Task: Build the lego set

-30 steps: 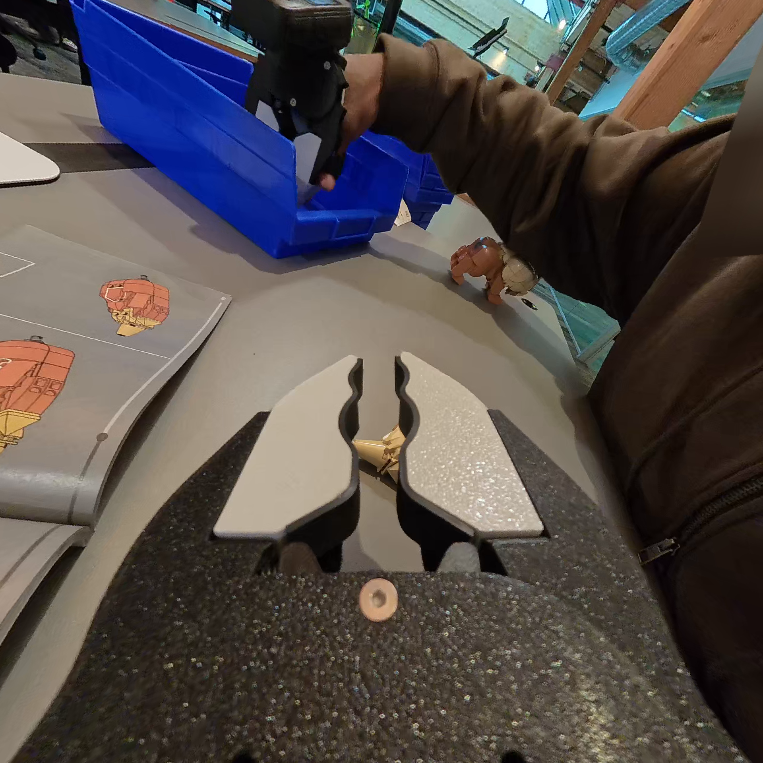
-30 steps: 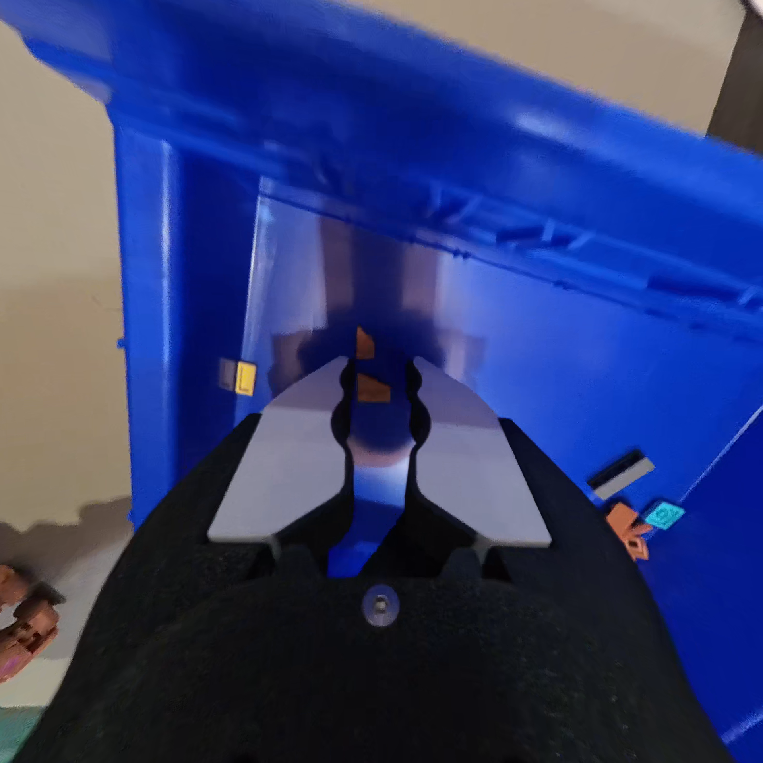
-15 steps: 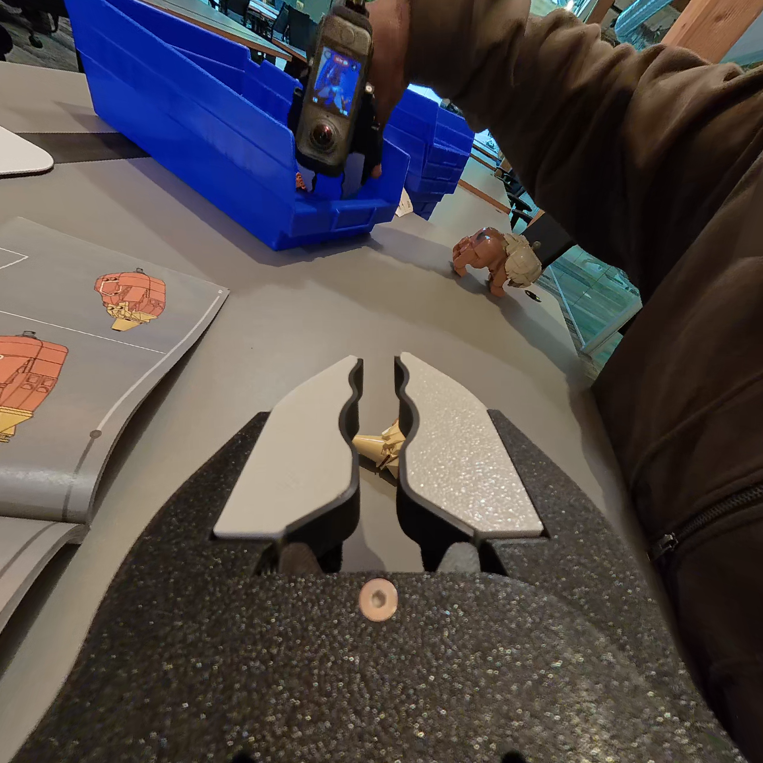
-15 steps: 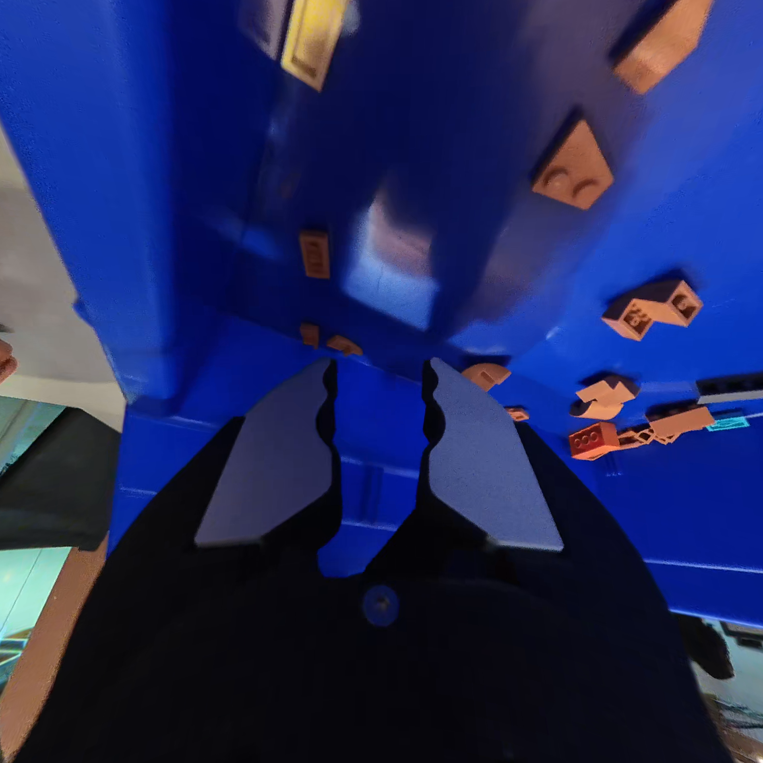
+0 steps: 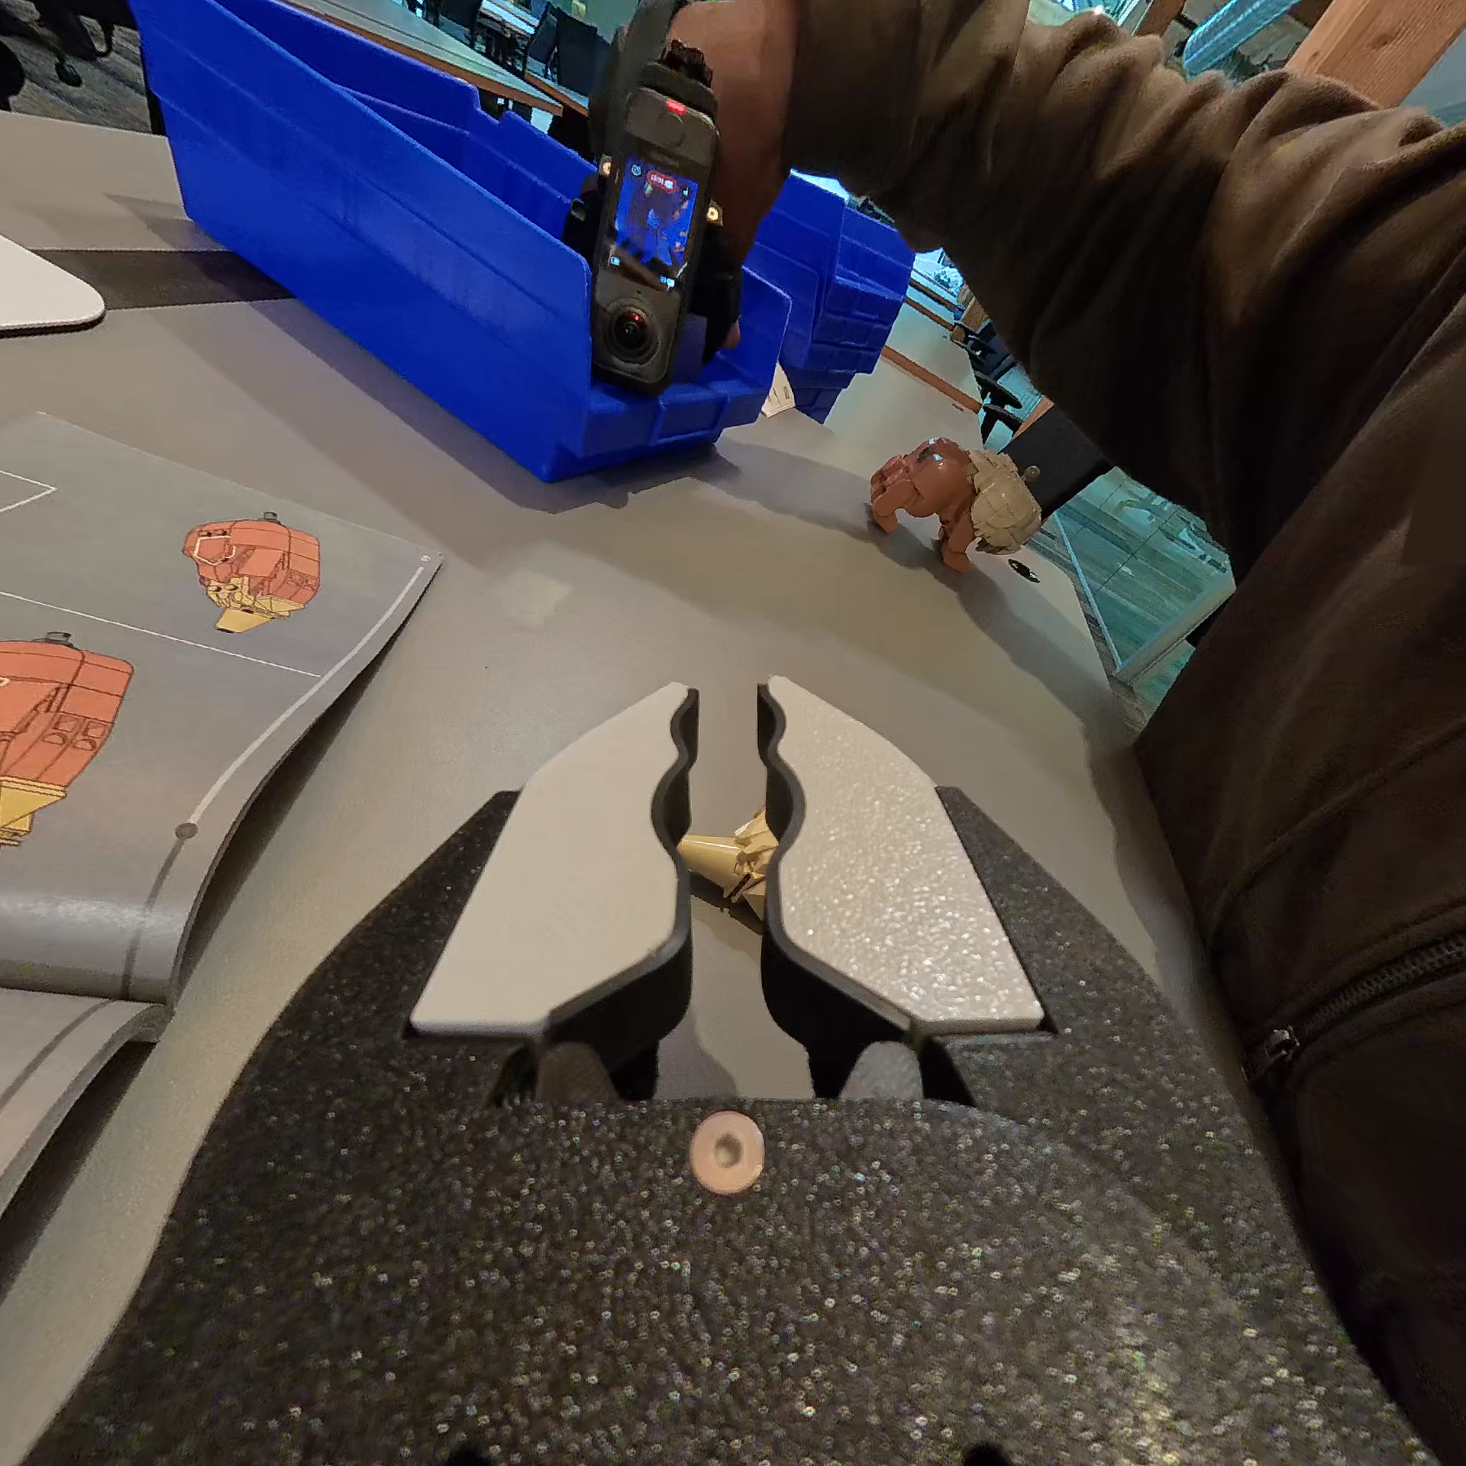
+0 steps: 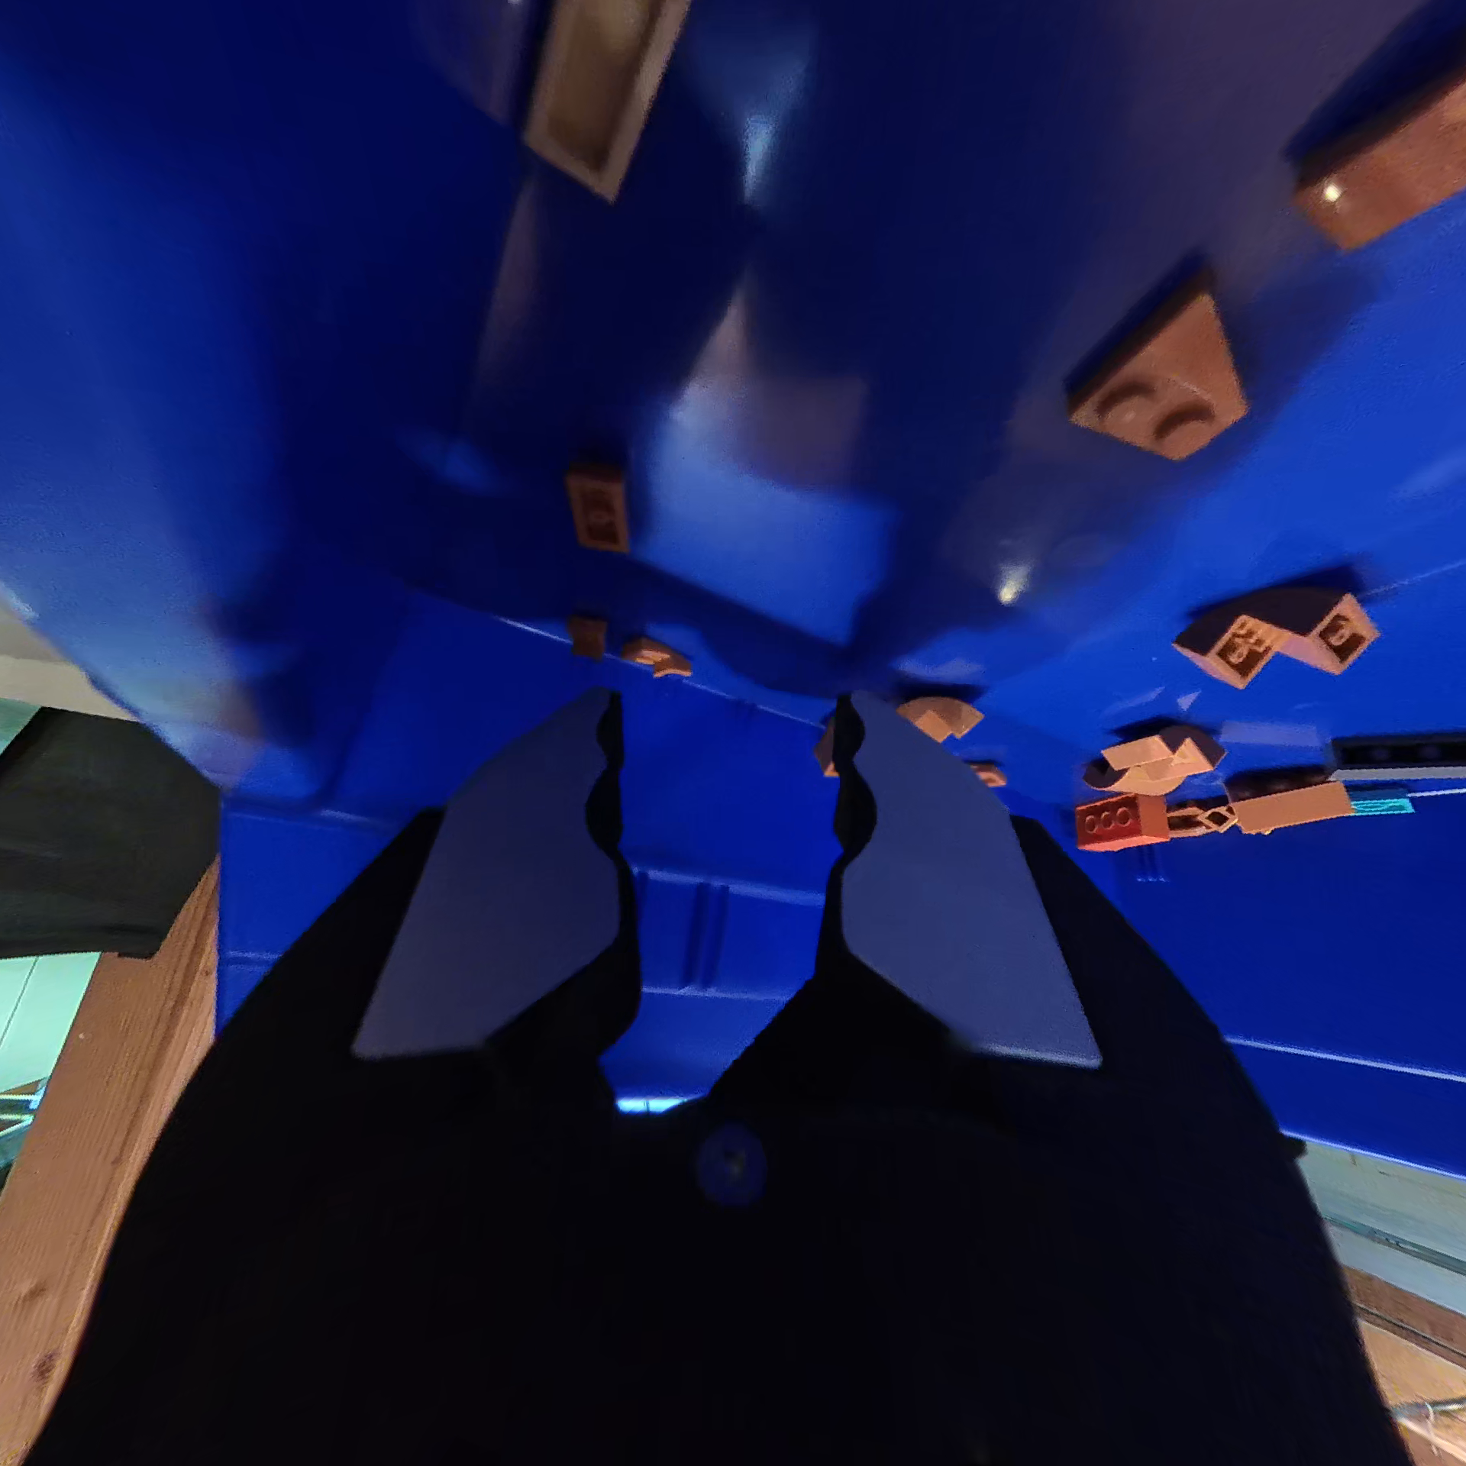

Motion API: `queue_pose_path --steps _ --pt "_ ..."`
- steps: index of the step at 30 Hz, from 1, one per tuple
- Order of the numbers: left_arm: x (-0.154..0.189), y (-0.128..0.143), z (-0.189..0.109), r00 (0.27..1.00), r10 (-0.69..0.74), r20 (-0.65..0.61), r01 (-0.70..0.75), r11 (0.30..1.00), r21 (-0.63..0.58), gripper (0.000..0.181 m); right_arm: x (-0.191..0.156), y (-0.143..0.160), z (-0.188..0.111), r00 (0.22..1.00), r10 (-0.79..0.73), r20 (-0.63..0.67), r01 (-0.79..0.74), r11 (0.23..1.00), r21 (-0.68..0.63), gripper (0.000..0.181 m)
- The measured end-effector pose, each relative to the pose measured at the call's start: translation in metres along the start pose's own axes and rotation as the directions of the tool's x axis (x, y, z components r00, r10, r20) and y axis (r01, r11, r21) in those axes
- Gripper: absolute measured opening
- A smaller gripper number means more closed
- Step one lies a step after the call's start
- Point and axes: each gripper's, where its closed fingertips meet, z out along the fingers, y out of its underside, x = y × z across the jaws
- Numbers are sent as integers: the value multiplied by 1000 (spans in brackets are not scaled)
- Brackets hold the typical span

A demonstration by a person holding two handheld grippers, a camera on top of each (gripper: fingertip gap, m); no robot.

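Note:
My left gripper [image 5: 726,698] rests low over the grey table, shut on a small tan lego piece [image 5: 730,861] held between its fingers. My right gripper [image 6: 726,702] is open and empty, reaching down inside the blue bin [image 6: 793,912]. Loose brown bricks lie around it: a small curved one [image 6: 940,718] by the right fingertip, two small ones [image 6: 654,654] ahead on the left, and a 1x2 brick [image 6: 599,508] farther off. In the left wrist view the right gripper's camera body [image 5: 646,262] shows in the bin [image 5: 397,238]; its fingers are hidden.
An open instruction booklet [image 5: 198,635] lies at the left. A brown and tan lego figure [image 5: 952,500] stands on the table to the right of the bin. More blue bins [image 5: 841,317] stand behind. The person's brown sleeve [image 5: 1150,278] spans the right side. Spacing between my two grippers at the tips: around 40 cm.
My right gripper has tipped over the bin's rim and down inside, and its jaws have opened wider. My left gripper has held still with the tan piece.

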Motion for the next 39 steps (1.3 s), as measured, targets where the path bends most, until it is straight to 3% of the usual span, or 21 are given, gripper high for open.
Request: queue_pose_path --steps 4,7,12,23,33,39 --pt "0 0 0 1000 3 0 -3 1000 -2 14 2 1 8 996 86 -10 -86 994 65 60" --pt "1 1 0 1000 5 -1 -5 1000 -7 14 0 10 8 986 165 15 -165 981 99 53" --pt "1 1 0 1000 4 -1 -4 1000 -5 14 -2 23 10 988 155 5 -155 988 -12 52" --pt "1 1 0 1000 4 1 -4 1000 -8 14 0 23 24 984 179 -25 -179 984 -15 57" --pt "1 2 0 1000 7 3 -7 1000 -14 14 22 21 8 949 286 -135 -263 950 167 61" --pt "1 2 0 1000 8 2 -8 1000 -15 14 21 20 -9 923 384 -35 -353 878 322 59"
